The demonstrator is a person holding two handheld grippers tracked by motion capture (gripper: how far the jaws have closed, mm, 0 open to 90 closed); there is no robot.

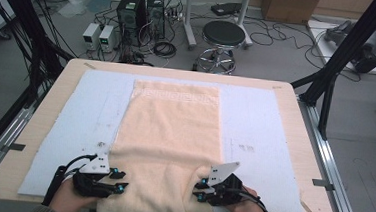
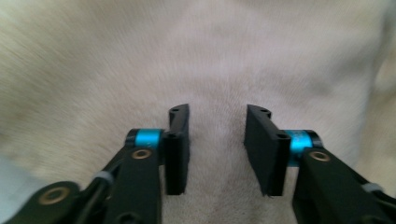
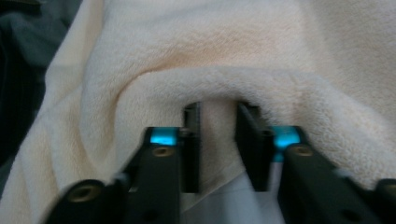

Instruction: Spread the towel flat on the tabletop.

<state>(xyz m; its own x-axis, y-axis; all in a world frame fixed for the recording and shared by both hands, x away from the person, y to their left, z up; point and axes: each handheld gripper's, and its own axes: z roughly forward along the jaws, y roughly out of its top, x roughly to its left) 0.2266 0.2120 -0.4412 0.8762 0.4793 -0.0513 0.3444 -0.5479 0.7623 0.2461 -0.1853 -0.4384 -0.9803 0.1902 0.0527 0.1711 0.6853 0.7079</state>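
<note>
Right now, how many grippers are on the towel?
2: the left gripper at the towel's near left edge, jaws apart over it; the right gripper at its near right edge, pinching a fold.

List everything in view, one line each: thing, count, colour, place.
towel: one, cream, lengthwise down the middle of the mat, near end hanging over the table's near edge
mat: one, pale blue, covering most of the table top
table: one, light wood, centre of the high view
stool: one, black seat on a chrome base, on the floor beyond the table
computer towers: two, black, on the floor at far left of the stool
cardboard box: one, brown, far floor
left gripper: one, black, at the towel's near left edge, fingers apart over the cloth
right gripper: one, black, near right edge, fingers shut on a towel fold
</note>
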